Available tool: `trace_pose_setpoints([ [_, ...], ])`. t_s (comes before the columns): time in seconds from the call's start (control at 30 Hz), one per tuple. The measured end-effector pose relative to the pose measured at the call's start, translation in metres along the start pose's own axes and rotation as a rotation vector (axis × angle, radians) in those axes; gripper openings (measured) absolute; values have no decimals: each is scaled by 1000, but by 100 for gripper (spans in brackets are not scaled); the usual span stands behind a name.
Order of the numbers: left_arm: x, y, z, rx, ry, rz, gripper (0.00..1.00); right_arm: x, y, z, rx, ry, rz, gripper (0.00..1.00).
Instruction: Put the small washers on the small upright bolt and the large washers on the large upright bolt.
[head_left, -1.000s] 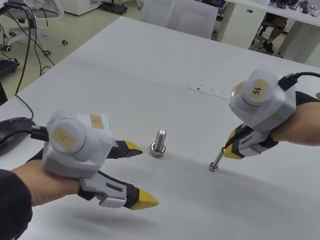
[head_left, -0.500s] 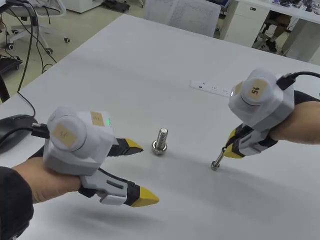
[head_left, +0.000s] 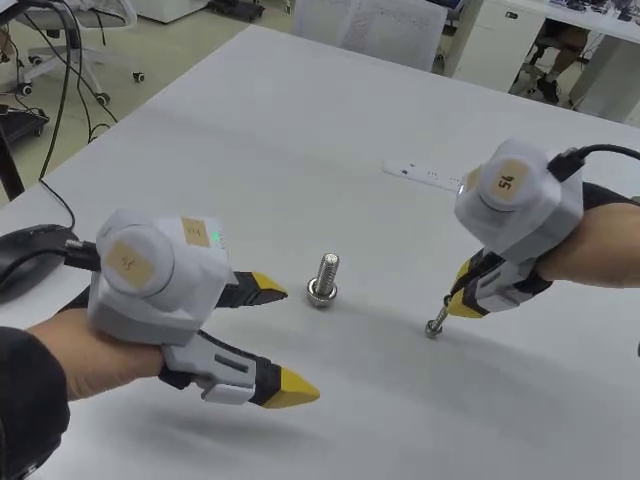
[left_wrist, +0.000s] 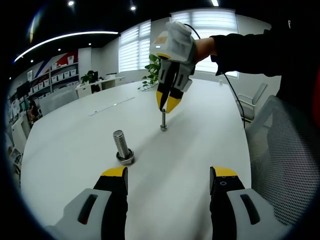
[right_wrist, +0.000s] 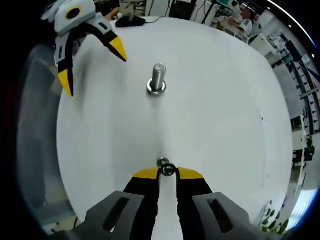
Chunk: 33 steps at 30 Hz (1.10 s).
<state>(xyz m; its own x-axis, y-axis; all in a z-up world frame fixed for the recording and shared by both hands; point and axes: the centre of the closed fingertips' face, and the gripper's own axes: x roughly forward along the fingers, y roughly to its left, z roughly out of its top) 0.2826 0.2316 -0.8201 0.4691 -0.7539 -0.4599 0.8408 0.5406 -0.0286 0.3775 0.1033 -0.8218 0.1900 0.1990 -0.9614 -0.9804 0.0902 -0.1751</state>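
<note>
The large bolt (head_left: 323, 278) stands upright mid-table with a washer at its base (left_wrist: 125, 159). To its right is the thin small bolt (head_left: 437, 320), leaning slightly. My right gripper (head_left: 462, 303) is at the small bolt's top, shut on a small washer (right_wrist: 167, 170) held just over the bolt's tip (right_wrist: 162, 161). My left gripper (head_left: 282, 338) is open and holds nothing, a short way left of the large bolt. In the left gripper view the large bolt (left_wrist: 121, 147) lies ahead-left of my jaws, with the small bolt (left_wrist: 163, 120) and the right gripper (left_wrist: 167, 104) beyond it.
A white power strip (head_left: 425, 175) lies on the table behind the bolts. A black mouse (head_left: 30, 255) with its cable sits at the table's left edge. Office chairs (head_left: 370, 30) stand past the far edge. A person's sleeve (left_wrist: 250, 45) reaches in behind the right gripper.
</note>
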Motion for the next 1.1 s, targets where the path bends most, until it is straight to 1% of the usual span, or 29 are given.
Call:
trace_pose_setpoints([
  [0.23,-1,0,0,-1,-2,1,66,5,2,-1,6,9,15,13],
  [0.43,-1,0,0,-2,-1,2,66,13,4,-3,5,26,29,13],
  [0.63,-1,1,0,-4,-1,3,66,20,5,-5,13,30,45,13],
  [0.83,-1,1,-1,-4,0,5,66,26,5,-7,18,32,54,13],
  [1.1,-1,2,-2,-5,2,6,66,34,6,-11,16,50,61,13],
])
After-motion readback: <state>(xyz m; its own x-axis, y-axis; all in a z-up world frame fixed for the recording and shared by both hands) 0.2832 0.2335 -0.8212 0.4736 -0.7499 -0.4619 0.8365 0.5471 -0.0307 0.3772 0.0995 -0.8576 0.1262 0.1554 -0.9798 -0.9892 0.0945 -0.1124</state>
